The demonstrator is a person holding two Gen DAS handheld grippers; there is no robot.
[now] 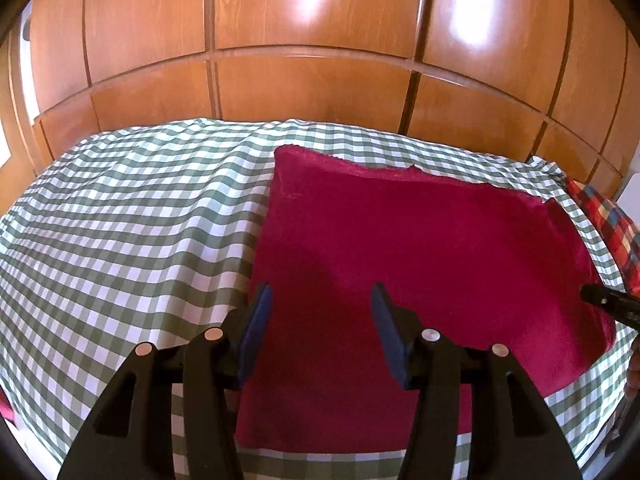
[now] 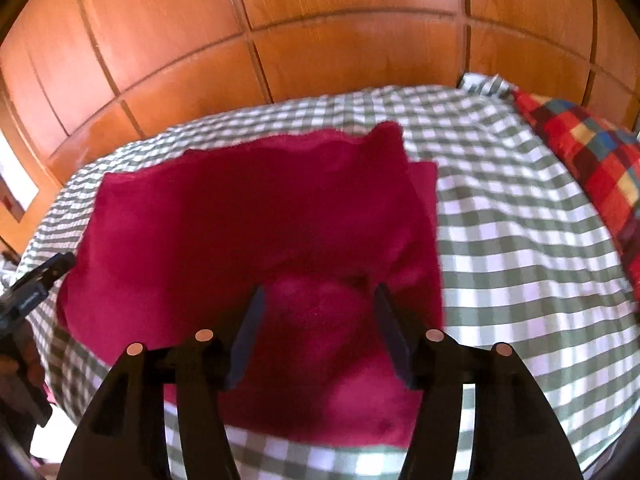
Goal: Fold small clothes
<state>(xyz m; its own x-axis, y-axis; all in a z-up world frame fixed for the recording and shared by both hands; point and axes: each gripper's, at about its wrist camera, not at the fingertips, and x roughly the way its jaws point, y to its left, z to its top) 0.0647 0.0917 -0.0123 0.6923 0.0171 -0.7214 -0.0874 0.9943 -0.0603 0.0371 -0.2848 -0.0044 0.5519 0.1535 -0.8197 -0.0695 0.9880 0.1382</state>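
Crimson cloth [image 1: 420, 264] lies spread on the green-checked bedcover [image 1: 120, 240], its far edge toward the wooden wardrobe [image 1: 312, 12]; in the right wrist view its far right corner [image 2: 386, 140] looks lifted or doubled back over a second layer, so I judge one fold is at least begun. A red plaid pillow [image 2: 592, 160] sits well apart at the bed's right end.

Risk, as I judge it: the plush fabric could bunch or slide on the loose, rippled bedcover, and a pinch taken too deep might catch the bedcover along with the cloth, dragging both and skewing the fold. Uneven lifting by the two sides would leave the edges misaligned.

Left gripper [image 1: 320, 300] hangs over the cloth's near left part, jaws wide apart, holding nothing. Right gripper [image 2: 318, 300] hovers above the near right part, likewise spread wide and empty; that view is blurred, so whether its tips touch the fabric I cannot tell
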